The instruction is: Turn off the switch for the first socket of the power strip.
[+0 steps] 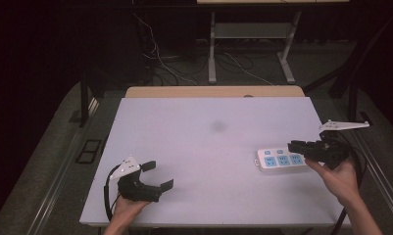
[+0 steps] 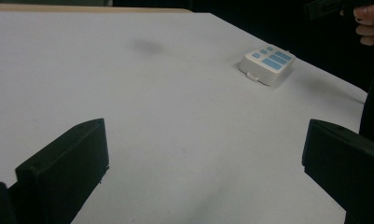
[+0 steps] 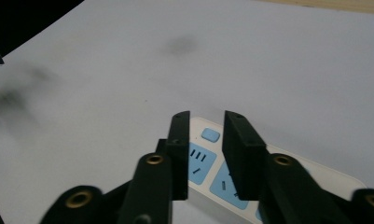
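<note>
While the left tool (image 1: pixel 157 175) gapes wide, the right tool (image 3: pixel 207 140), narrowly parted, seemingly hovers over the power strip (image 1: pixel 281 160).

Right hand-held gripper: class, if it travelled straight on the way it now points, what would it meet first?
Probably the power strip: the right hand-held gripper points down over its blue sockets, jaws slightly apart and holding nothing. The height above it is unclear.

Count: one table (image 1: pixel 204 147), one power strip (image 1: pixel 280 160) with three blue sockets and two small blue buttons, one dark smudge (image 1: pixel 217 127), two grippers (left (image 1: pixel 157 175), right (image 1: pixel 295 145)), two hands (left (image 1: pixel 128 208), right (image 1: pixel 338 177)).
</note>
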